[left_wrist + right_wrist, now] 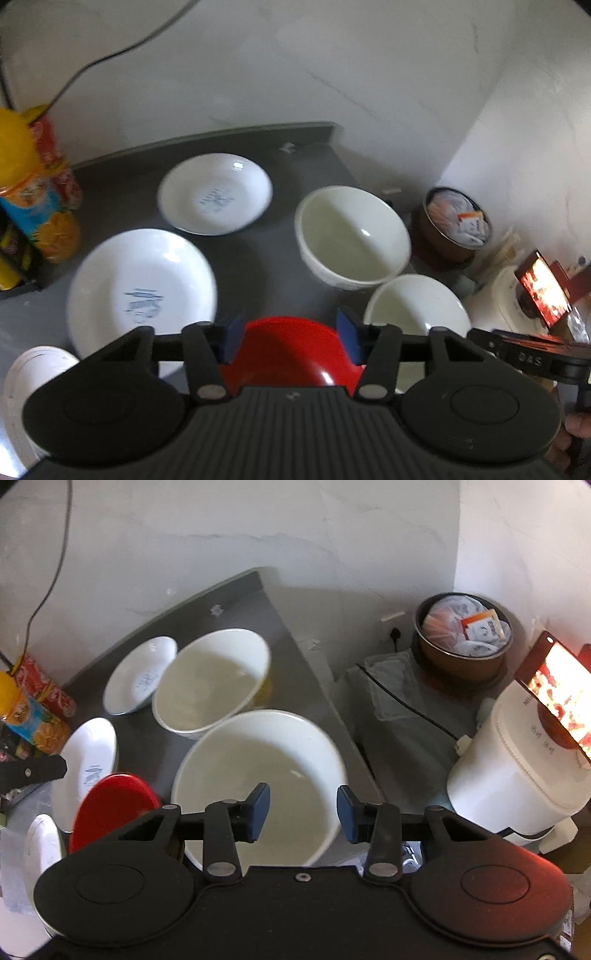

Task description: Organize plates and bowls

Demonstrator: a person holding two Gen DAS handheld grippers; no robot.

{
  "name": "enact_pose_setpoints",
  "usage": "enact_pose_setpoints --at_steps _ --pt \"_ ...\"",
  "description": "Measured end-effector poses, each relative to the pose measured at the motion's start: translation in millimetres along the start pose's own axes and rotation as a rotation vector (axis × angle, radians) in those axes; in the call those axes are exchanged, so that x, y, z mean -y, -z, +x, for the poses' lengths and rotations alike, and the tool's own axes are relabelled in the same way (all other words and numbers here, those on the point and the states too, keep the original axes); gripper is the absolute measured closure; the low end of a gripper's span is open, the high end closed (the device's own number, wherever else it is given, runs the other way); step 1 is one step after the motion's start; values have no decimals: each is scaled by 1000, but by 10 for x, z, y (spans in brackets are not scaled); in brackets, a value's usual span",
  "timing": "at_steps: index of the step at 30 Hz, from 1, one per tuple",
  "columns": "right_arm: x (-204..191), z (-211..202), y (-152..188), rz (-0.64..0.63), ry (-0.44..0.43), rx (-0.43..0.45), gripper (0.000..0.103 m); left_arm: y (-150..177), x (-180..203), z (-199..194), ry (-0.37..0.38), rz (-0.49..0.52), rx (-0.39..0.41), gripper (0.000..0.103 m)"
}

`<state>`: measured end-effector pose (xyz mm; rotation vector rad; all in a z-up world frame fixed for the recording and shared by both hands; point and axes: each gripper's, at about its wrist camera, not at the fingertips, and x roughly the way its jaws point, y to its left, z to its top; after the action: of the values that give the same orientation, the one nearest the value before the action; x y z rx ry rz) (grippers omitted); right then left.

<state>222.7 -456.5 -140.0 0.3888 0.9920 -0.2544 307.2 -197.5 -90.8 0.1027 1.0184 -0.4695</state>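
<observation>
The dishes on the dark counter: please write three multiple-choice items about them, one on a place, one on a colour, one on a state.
1. Where is the red bowl?
A. Between the left gripper fingers
B. Inside the brown pot
C. On the white cooker

2. What colour are the two deep bowls?
A. Blue
B. White
C. Green

3. How is the right gripper?
A. Shut on a plate
B. Open
C. Shut on a bowl

Answers: 1 A, red sits between the blue pads. 2 B, the far bowl and the near bowl are white. 3 B, its fingers stand apart, holding nothing.
</observation>
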Motion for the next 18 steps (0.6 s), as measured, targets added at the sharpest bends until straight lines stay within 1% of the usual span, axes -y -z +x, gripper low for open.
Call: enact_pose_setpoints --at_steps 2,4,7,10,13,16,18 --pt "56 44 -2 -5 -2 -14 68 5 105 90 10 20 -13 54" --pt "109 91 -8 -6 6 -28 68 20 177 190 26 18 -37 62" --pt "164 181 6 -8 -2 -55 68 27 287 347 44 15 -63 69" --pt "206 287 21 -10 -12 -80 68 28 369 444 65 30 -78 71" --pt "231 355 28 -4 -12 -92 68 -12 450 535 62 61 -92 71" --pt "274 422 47 12 -10 -104 68 -67 518 638 85 77 -109 71" --pt "312 459 61 30 -12 -114 68 -98 579 729 81 100 -116 71"
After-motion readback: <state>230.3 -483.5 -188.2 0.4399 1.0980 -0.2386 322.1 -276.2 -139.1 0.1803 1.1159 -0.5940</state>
